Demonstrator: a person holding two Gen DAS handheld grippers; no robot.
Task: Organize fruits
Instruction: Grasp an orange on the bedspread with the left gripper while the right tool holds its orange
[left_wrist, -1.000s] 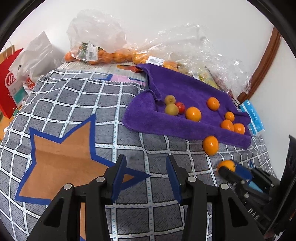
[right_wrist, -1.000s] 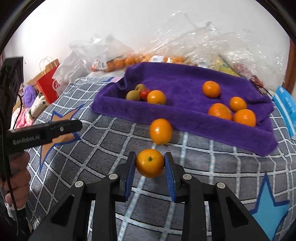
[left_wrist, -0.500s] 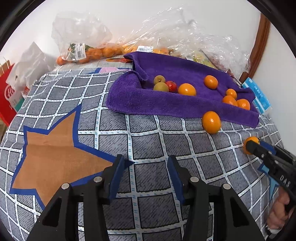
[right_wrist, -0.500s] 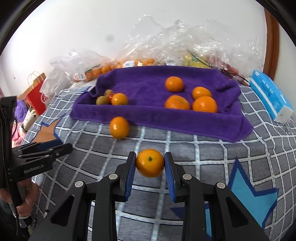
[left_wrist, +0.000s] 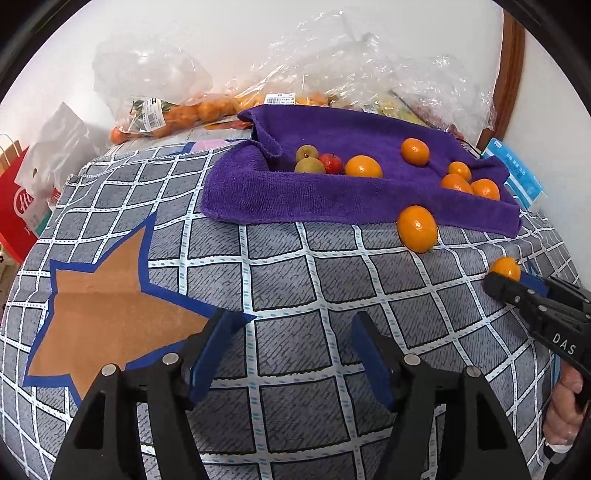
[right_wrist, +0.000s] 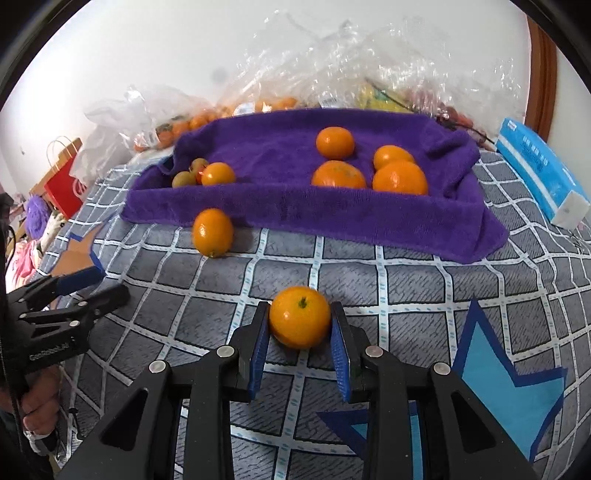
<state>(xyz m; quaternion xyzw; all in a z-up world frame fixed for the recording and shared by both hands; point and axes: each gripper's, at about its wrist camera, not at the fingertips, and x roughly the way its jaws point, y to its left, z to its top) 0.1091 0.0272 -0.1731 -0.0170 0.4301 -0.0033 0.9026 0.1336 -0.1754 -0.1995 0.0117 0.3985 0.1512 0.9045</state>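
My right gripper (right_wrist: 300, 332) is shut on an orange (right_wrist: 299, 317) and holds it above the grey checked cloth, short of the purple towel (right_wrist: 280, 210). The same held orange shows in the left wrist view (left_wrist: 505, 268). A loose orange (right_wrist: 212, 232) lies on the cloth at the towel's front edge, also seen in the left wrist view (left_wrist: 417, 228). On the towel lie several oranges (right_wrist: 399, 177), two green-brown fruits (left_wrist: 309, 165) and a small red fruit (left_wrist: 331, 162). My left gripper (left_wrist: 295, 332) is open and empty over the cloth, near the orange star.
Clear plastic bags of fruit (left_wrist: 177, 110) lie behind the towel by the wall. A blue tissue pack (right_wrist: 539, 173) sits at the right edge. A red paper bag (left_wrist: 18, 206) stands to the left, off the surface.
My right gripper has carried the orange rightward, now facing the towel's right half. My left gripper's view has swung so the towel sits more central; its jaws stay open.
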